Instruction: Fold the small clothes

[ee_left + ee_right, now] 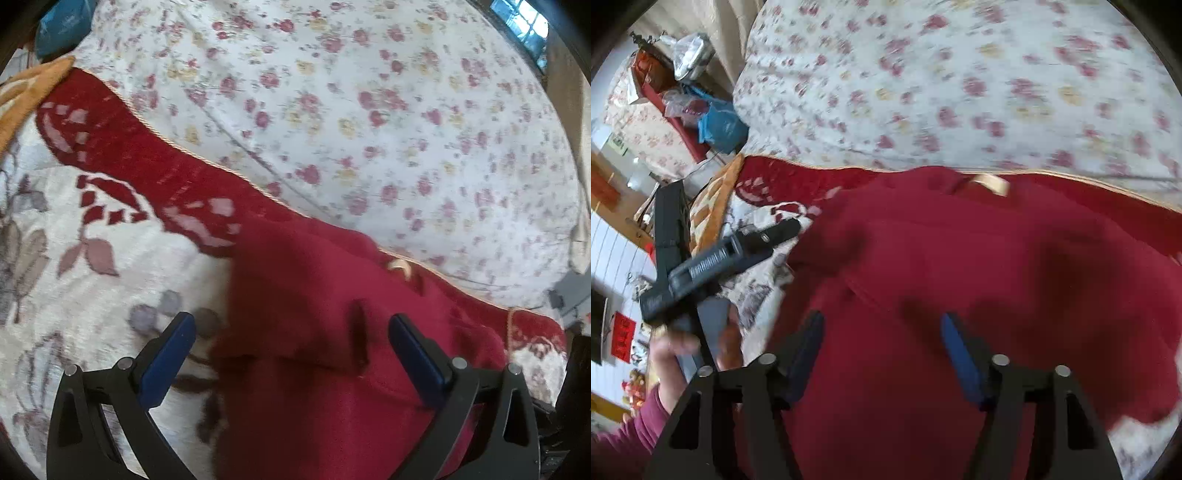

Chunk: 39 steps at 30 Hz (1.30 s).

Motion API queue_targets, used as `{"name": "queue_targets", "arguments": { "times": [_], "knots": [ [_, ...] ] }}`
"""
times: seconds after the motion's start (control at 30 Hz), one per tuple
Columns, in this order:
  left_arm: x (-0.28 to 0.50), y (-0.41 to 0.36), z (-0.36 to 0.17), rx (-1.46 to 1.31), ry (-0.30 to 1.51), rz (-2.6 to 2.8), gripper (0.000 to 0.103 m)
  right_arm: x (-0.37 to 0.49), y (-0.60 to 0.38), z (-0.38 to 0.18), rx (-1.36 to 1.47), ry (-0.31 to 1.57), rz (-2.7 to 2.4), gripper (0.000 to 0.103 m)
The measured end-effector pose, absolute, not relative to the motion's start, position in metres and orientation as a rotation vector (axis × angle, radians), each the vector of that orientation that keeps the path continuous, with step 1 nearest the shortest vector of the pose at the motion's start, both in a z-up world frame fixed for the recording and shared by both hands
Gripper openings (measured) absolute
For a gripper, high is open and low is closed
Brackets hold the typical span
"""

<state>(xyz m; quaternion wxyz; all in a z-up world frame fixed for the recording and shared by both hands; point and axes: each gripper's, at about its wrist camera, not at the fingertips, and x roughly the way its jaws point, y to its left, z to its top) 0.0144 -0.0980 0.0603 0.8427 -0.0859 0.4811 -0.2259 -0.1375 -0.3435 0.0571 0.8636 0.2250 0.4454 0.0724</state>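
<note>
Jaws stand wide apart on both tools: the left gripper [291,328] and the right gripper [881,325] hover over the dark red garment [960,258], gripping nothing; it lies on the floral blanket [92,288] at 6 o'clock.

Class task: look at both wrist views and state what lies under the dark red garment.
The red garment lies on a cream-and-red patterned blanket, which shows around its edges. Whatever is directly beneath the garment's middle is covered and cannot be seen.
</note>
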Motion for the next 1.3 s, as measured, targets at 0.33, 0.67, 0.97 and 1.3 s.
{"name": "queue_targets", "arguments": {
  "times": [0.33, 0.67, 0.97, 1.3],
  "knots": [
    [0.004, -0.156, 0.052, -0.009, 1.059, -0.566, 0.086, -0.224, -0.445, 0.061, 0.705, 0.765, -0.044, 0.078],
    [-0.001, -0.179, 0.044, 0.092, 1.022, -0.568, 0.062, -0.229, -0.458, 0.062, 0.782, 0.742, -0.042, 0.081],
    [-0.012, -0.205, 0.031, 0.221, 1.07, -0.601, 0.062, -0.226, -0.457, 0.056, 0.793, 0.756, -0.034, 0.081],
    [-0.009, -0.21, 0.053, 0.208, 1.063, -0.632, 0.014, -0.248, -0.491, 0.062, 0.815, 0.655, -0.203, 0.084]
  ]
}}
